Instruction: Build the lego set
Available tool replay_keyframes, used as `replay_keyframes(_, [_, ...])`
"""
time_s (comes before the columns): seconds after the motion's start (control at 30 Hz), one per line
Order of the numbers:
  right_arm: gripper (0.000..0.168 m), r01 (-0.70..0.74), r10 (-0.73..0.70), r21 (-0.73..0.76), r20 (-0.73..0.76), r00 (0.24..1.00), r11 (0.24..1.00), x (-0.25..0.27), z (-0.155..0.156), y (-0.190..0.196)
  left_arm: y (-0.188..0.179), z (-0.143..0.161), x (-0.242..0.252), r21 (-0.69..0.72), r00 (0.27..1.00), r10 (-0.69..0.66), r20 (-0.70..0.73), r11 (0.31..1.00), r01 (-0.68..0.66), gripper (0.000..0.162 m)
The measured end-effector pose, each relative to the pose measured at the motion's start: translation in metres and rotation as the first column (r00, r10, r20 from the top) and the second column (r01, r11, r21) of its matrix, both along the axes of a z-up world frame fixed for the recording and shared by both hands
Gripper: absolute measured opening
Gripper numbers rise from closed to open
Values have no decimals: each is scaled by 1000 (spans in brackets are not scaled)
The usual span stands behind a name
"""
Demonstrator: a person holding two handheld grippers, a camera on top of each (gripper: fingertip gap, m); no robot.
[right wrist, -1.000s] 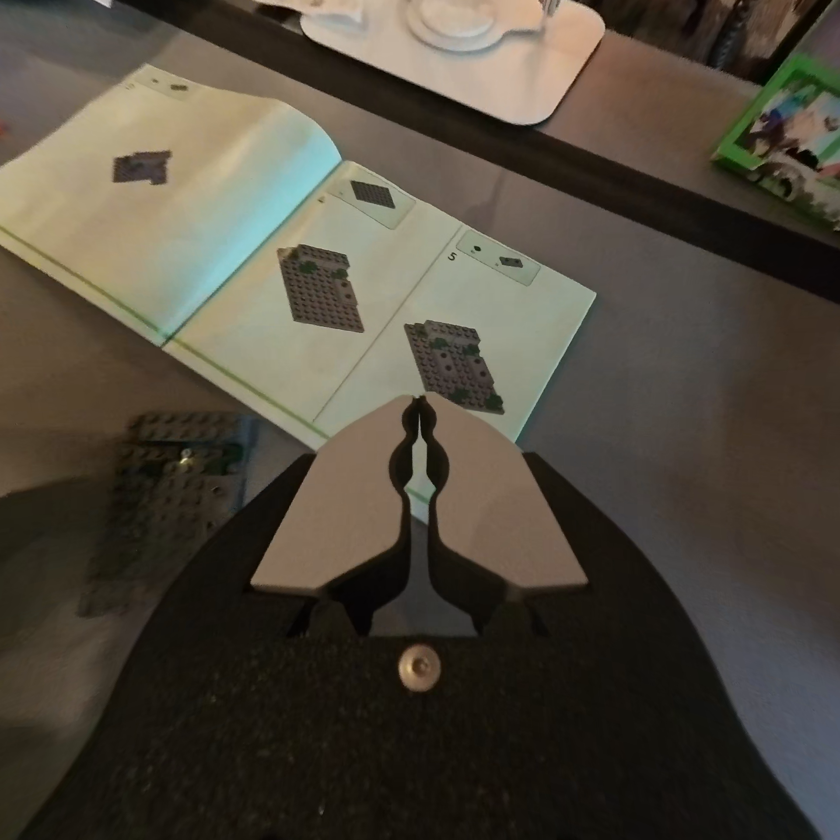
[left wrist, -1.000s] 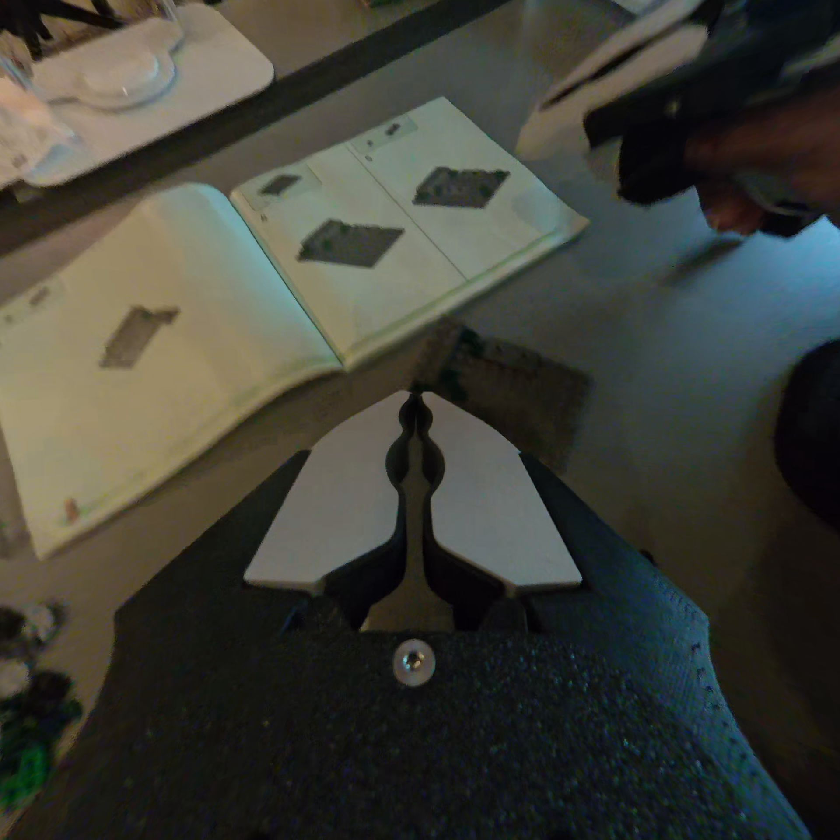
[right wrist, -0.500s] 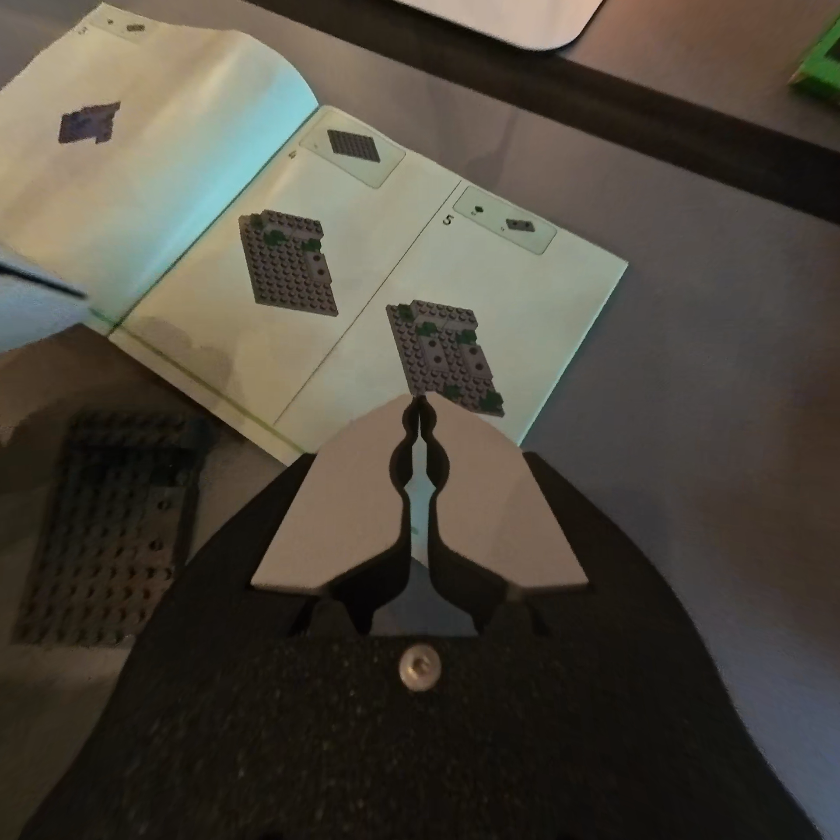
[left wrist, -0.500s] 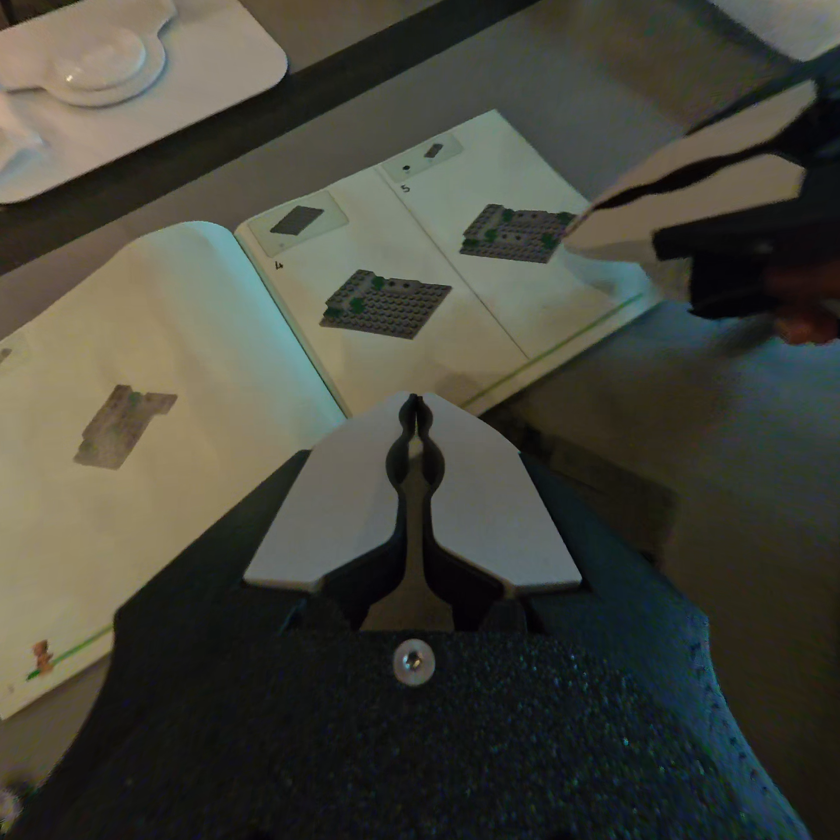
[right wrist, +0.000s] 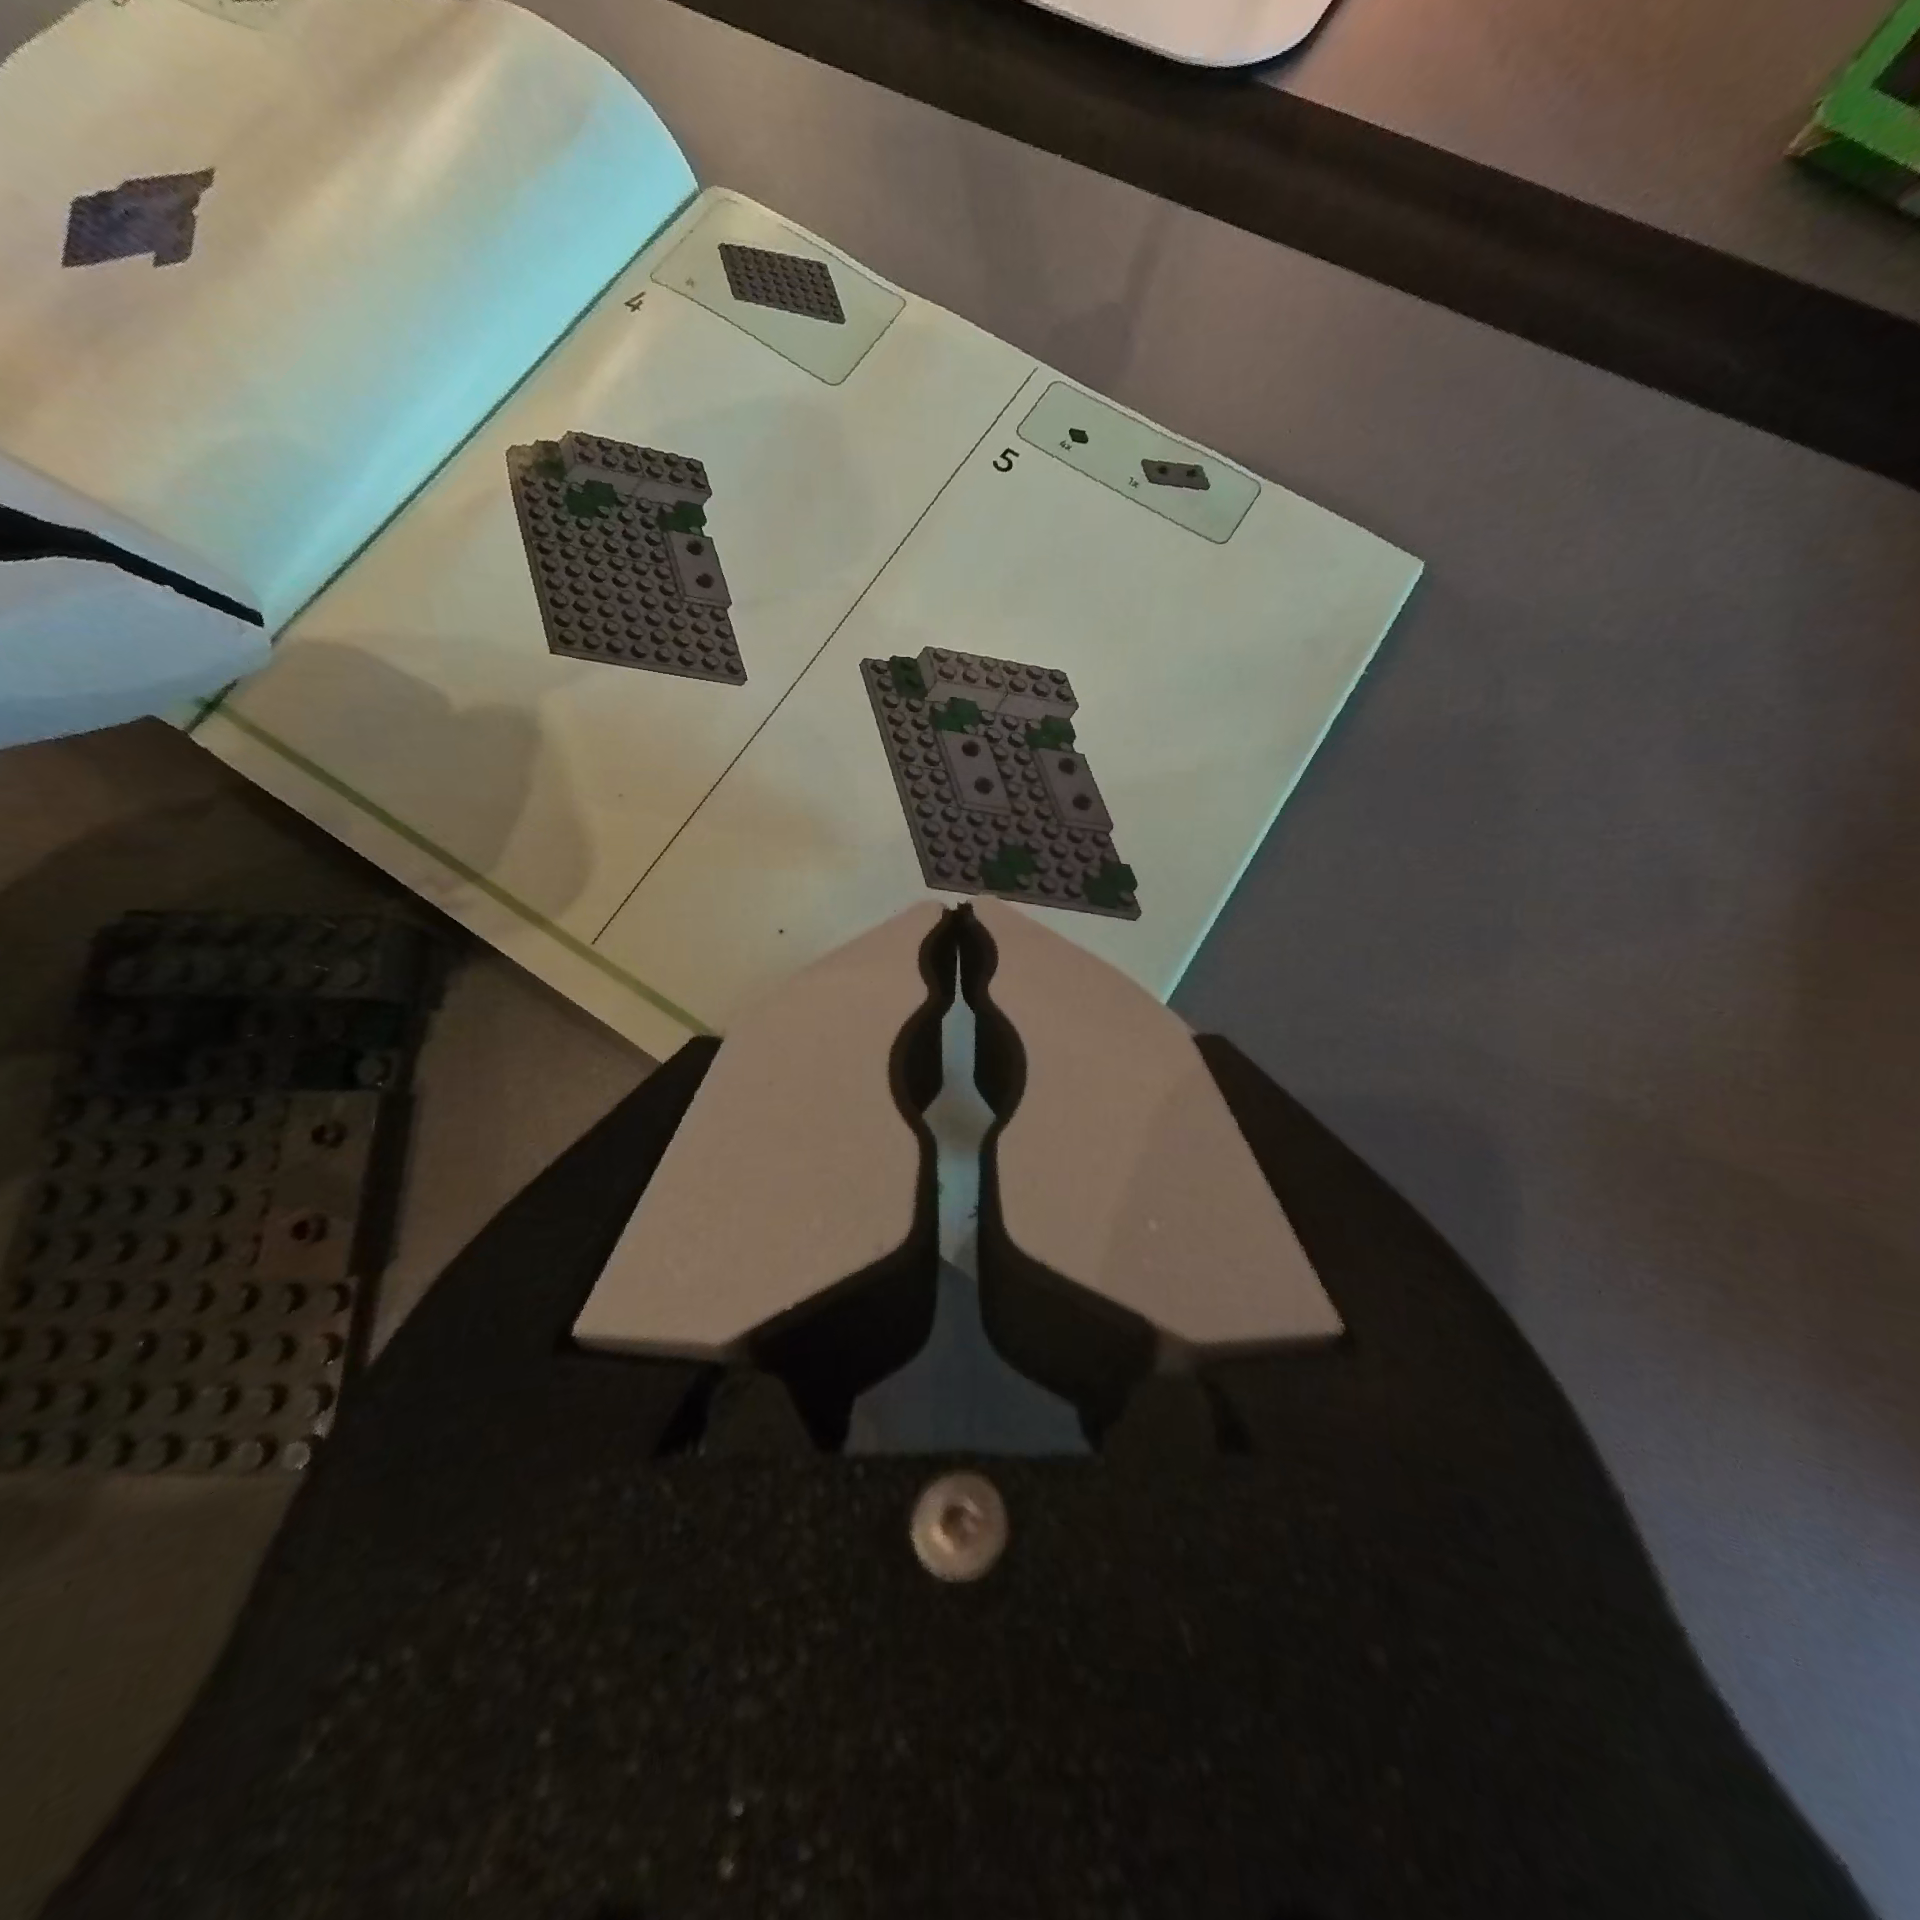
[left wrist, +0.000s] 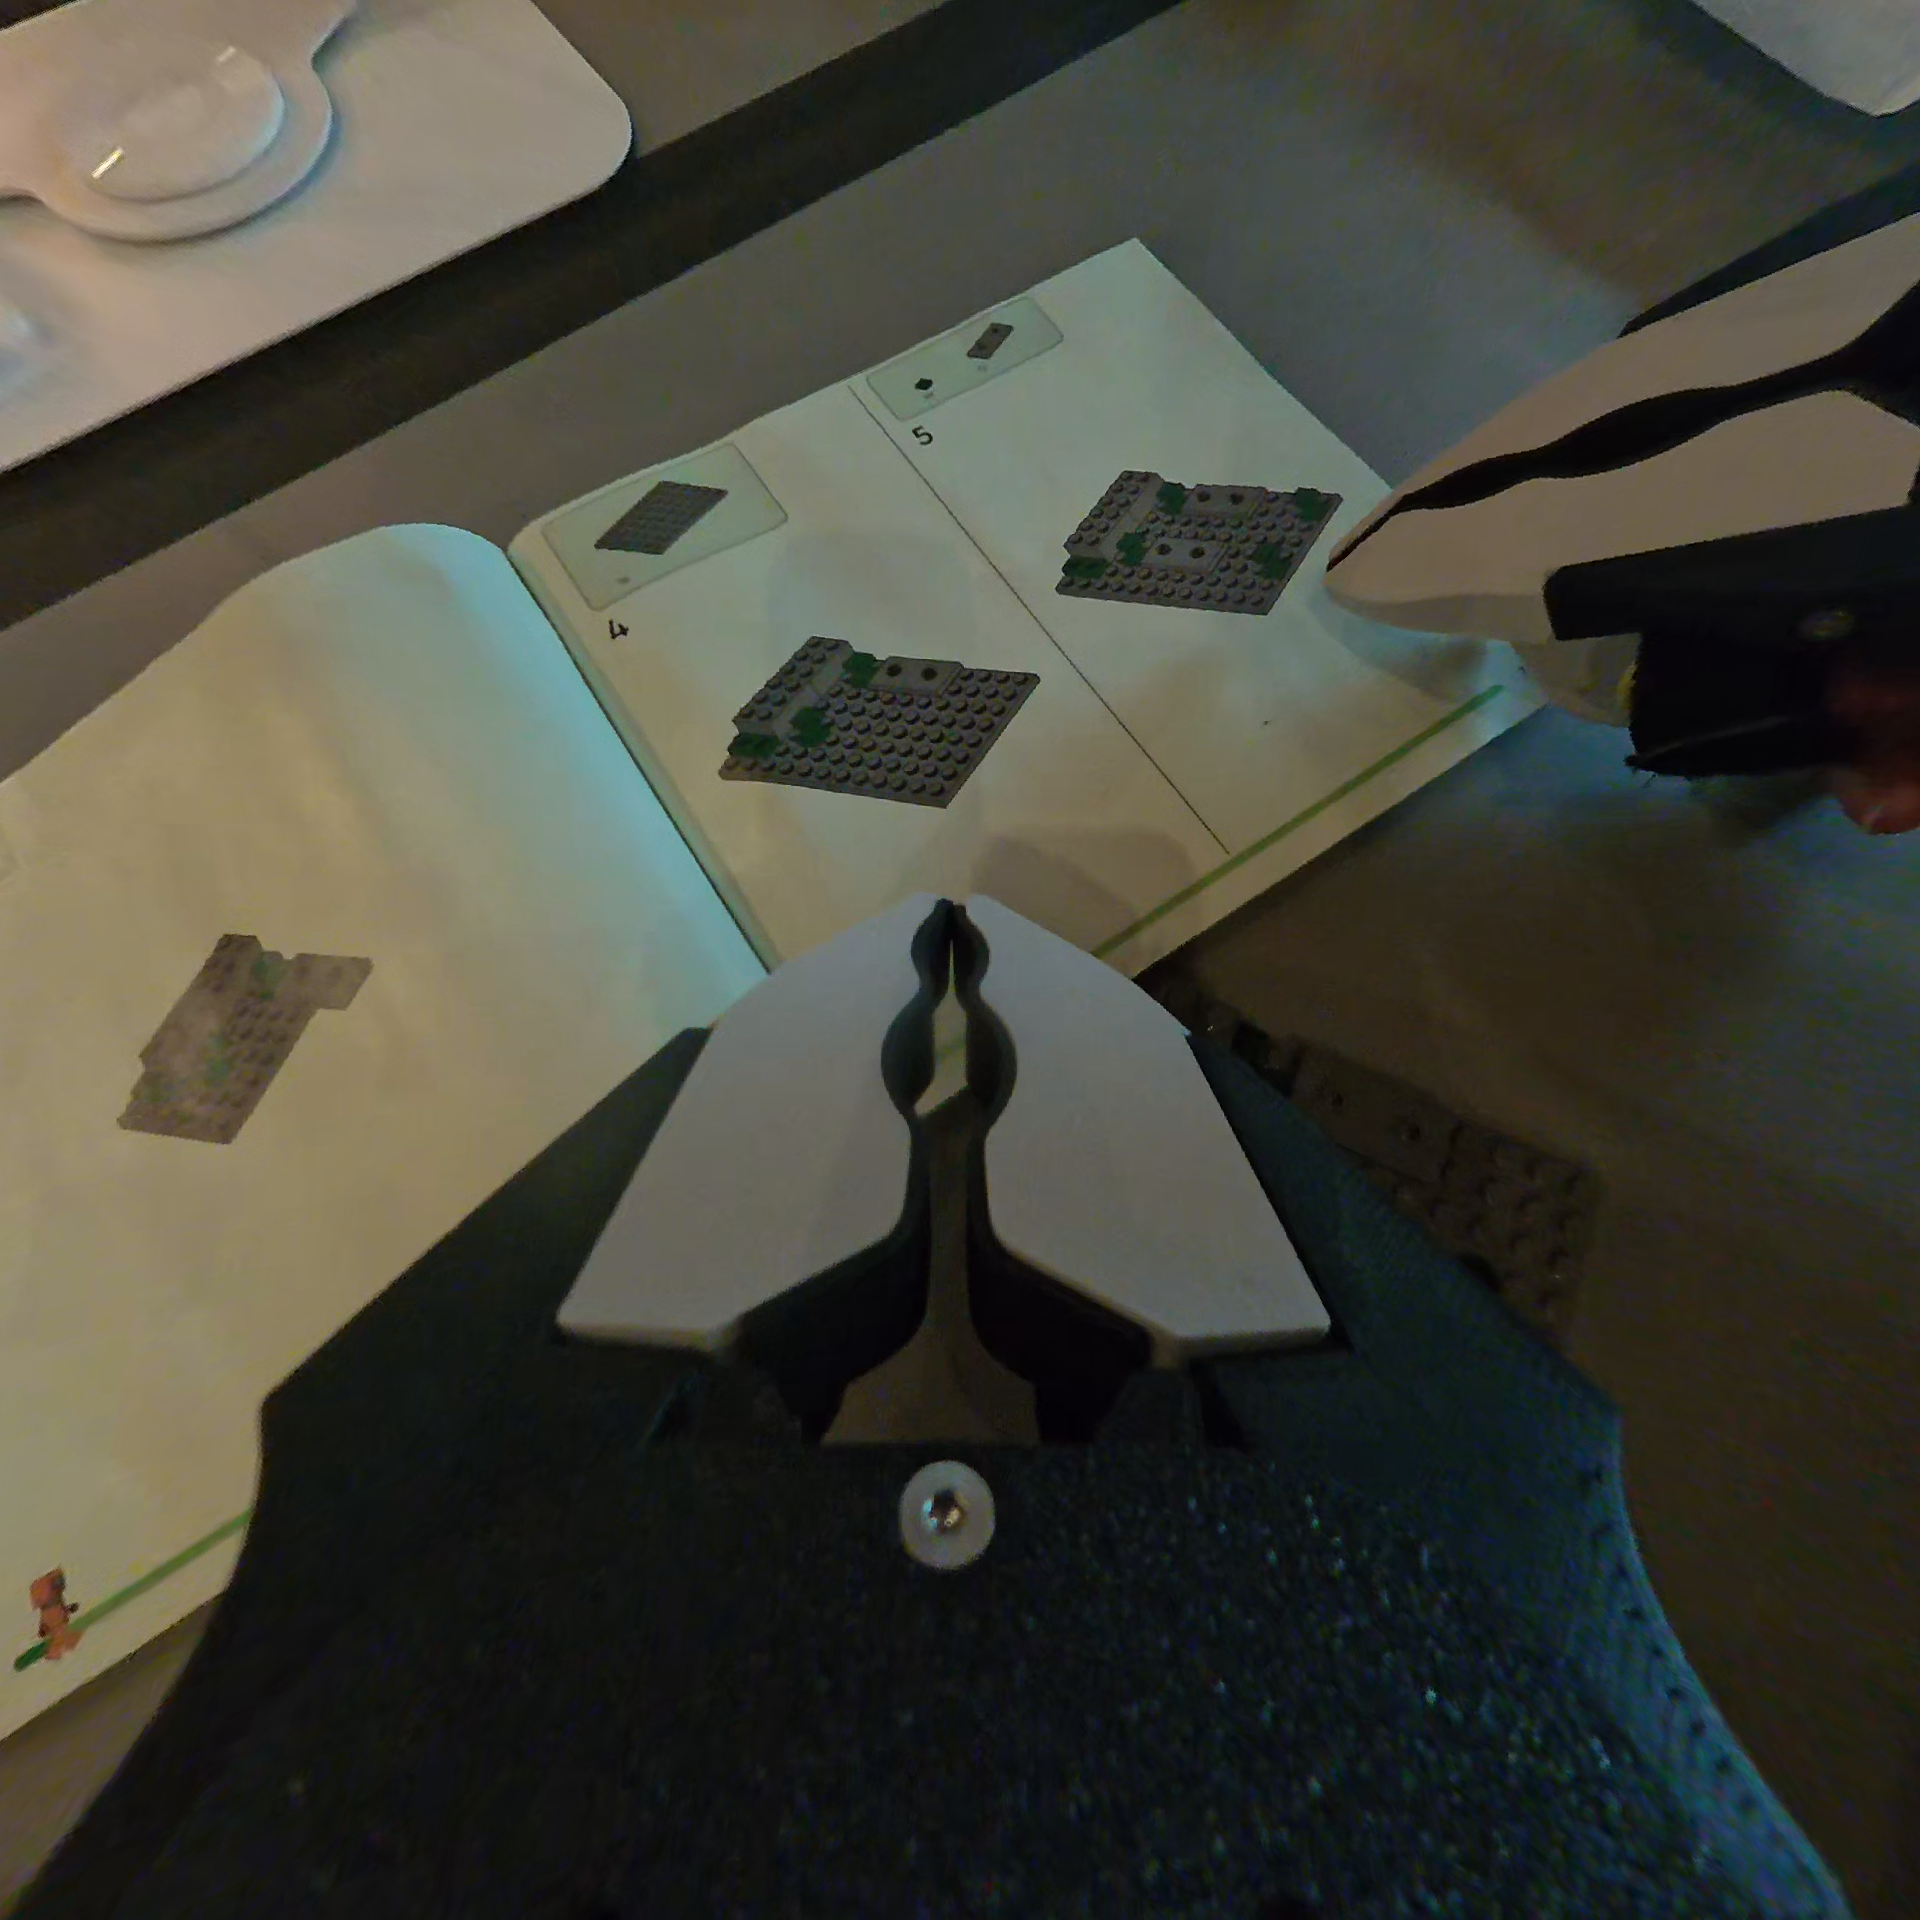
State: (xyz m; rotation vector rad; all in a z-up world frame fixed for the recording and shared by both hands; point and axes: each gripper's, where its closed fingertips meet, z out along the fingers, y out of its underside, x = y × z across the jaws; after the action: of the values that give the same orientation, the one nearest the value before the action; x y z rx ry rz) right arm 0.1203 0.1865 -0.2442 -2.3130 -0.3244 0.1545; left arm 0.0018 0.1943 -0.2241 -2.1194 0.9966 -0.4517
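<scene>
An open instruction booklet (left wrist: 914, 665) lies on the dark table and also shows in the right wrist view (right wrist: 831, 644). A dark grey studded lego baseplate with bricks on it (right wrist: 197, 1205) lies in front of the booklet; in the left wrist view (left wrist: 1475, 1174) it is mostly hidden behind my left gripper. My left gripper (left wrist: 951, 914) is shut and empty over the booklet's near edge. My right gripper (right wrist: 961, 914) is shut and empty over the booklet's right page; it also shows in the left wrist view (left wrist: 1351, 545), tip on that page.
A white tray (left wrist: 312, 187) with a clear dish sits beyond a dark strip at the back. A green box (right wrist: 1860, 135) is at the far right. The left gripper's pale fingers (right wrist: 94, 634) show at the left edge of the right wrist view. There is about 12 cm between the tips of the two grippers.
Both grippers have moved in towards the booklet and lower over it. The right gripper's tip now rests at the right page. Both stay shut.
</scene>
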Motion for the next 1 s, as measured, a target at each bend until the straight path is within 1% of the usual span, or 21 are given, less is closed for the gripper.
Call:
replay_keyframes(0.27, [0, -7, 7, 9, 3, 1000, 1000, 0, 0, 0, -3, 1, 2, -2, 1000, -13, 11, 1000, 13, 0])
replay_keyframes(0.37, [0, -38, 38, 23, -7, 999, 999, -2, 3, -2, -5, 5, 1, -2, 1000, -22, 20, 1000, 22, 0])
replay_keyframes(0.47, [0, -98, 99, 59, -23, 995, 993, -5, 13, -6, -11, 11, -4, 7, 999, -38, 31, 999, 38, 0])
replay_keyframes(0.6, [3, -126, 133, 96, -64, 989, 987, -5, 26, -12, -21, 18, -16, 18, 998, -47, 48, 999, 47, 0])
replay_keyframes(0.7, [0, -154, 165, 150, -67, 984, 977, -13, 39, -23, -32, 23, -25, 42, 997, -54, 62, 998, 52, 0])
replay_keyframes(0.83, [0, -213, 234, 224, -73, 969, 951, -32, 57, -45, -54, 31, -35, 64, 984, -108, 141, 993, 100, 1])
replay_keyframes(0.9, [0, -220, 246, 272, -65, 967, 937, -37, 64, -53, -59, 33, -40, 82, 979, -111, 171, 992, 98, 1])
replay_keyframes(1.0, [0, -214, 238, 304, -42, 970, 928, -39, 63, -58, -58, 35, -47, 103, 973, -90, 212, 992, 70, 0])
